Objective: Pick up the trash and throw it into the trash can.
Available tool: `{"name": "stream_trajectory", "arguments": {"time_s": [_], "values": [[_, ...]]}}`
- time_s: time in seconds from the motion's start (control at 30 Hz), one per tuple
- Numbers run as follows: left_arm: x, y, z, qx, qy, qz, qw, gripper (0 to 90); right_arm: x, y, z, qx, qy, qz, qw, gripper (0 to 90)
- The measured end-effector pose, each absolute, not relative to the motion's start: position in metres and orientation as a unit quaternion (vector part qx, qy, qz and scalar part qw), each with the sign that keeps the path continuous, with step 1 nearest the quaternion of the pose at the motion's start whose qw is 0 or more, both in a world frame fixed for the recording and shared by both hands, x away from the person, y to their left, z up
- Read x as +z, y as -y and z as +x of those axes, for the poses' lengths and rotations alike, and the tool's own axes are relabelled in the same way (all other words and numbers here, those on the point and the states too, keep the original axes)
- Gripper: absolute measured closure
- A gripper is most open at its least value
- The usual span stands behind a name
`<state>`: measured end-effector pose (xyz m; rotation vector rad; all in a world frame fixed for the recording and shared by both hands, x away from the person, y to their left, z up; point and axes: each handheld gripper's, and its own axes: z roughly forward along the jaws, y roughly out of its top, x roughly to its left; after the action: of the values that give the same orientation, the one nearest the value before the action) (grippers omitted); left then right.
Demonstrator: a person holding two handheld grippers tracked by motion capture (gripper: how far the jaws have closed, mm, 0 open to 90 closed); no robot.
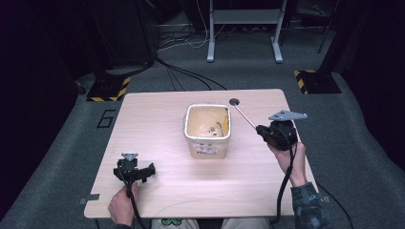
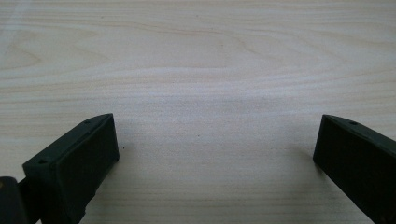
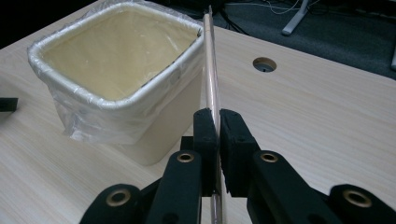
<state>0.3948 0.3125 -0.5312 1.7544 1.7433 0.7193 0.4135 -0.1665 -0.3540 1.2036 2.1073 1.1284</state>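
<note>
A cream square bin (image 1: 207, 130) lined with a clear plastic bag stands in the middle of the wooden table (image 1: 157, 191); scraps lie at its bottom. My right gripper (image 1: 261, 130) hovers to the bin's right, shut on a thin pale stick (image 1: 243, 116) that points up and away toward the table's far edge. In the right gripper view the stick (image 3: 212, 79) runs from between the pads (image 3: 205, 135) past the bin's rim (image 3: 187, 51). My left gripper (image 1: 149, 171) rests near the front left, jaws wide apart over bare wood, fingers (image 2: 74, 163) with nothing between them.
A round cable hole (image 1: 234, 101) lies at the table's far edge, beyond the bin. Grey carpet, cables, and a metal stand's legs (image 1: 243, 52) lie past the table. Black-and-yellow floor plates (image 1: 109, 88) sit at both far corners.
</note>
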Motion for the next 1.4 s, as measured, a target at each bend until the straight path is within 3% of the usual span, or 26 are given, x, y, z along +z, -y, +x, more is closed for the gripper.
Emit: {"name": "stream_trajectory", "arguments": {"time_s": [1.4], "values": [[-0.531,-0.312,0.395,0.268,-0.65,0.654,0.279,0.0,-0.338,0.116,0.443,0.403,-0.798,0.39,0.22,85.7]]}}
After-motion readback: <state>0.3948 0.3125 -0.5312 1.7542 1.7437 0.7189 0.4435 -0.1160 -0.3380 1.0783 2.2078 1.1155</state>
